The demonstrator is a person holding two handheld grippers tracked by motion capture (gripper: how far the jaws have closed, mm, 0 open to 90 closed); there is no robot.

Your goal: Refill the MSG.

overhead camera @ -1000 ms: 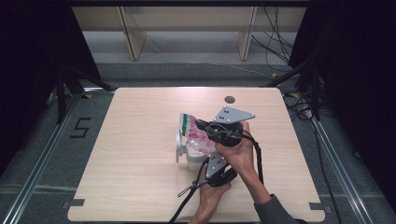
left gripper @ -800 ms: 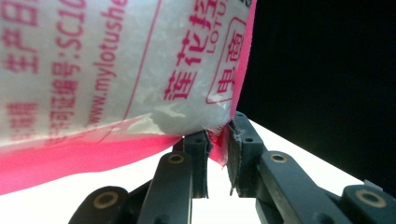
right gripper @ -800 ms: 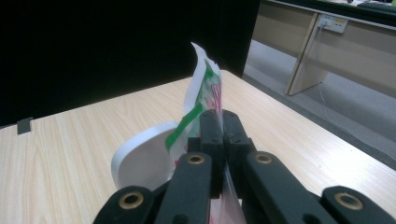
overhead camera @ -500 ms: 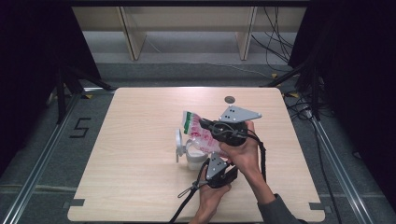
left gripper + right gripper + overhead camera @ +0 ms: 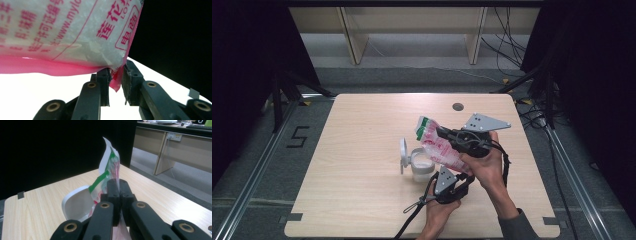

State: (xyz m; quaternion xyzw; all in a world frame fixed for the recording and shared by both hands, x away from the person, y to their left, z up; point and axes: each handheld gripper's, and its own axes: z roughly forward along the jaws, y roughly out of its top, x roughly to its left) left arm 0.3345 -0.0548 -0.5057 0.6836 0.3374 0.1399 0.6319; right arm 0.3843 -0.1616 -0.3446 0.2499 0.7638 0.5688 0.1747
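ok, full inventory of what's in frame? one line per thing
bag: 1, clear plastic with pink print and a green top edge, held tilted above the jar
jar: 1, white, table centre, lid flipped open at its left
table: 1, light wood
grommet: 1, dark, far edge of table
shelf unit: 1, pale wood, on the floor behind the table
cables: several, black, floor at far right
right gripper: 1, black, shut on the bag
left gripper: 1, black, jaws just eased apart, bag's pink corner between them
hands: 2, near edge of table
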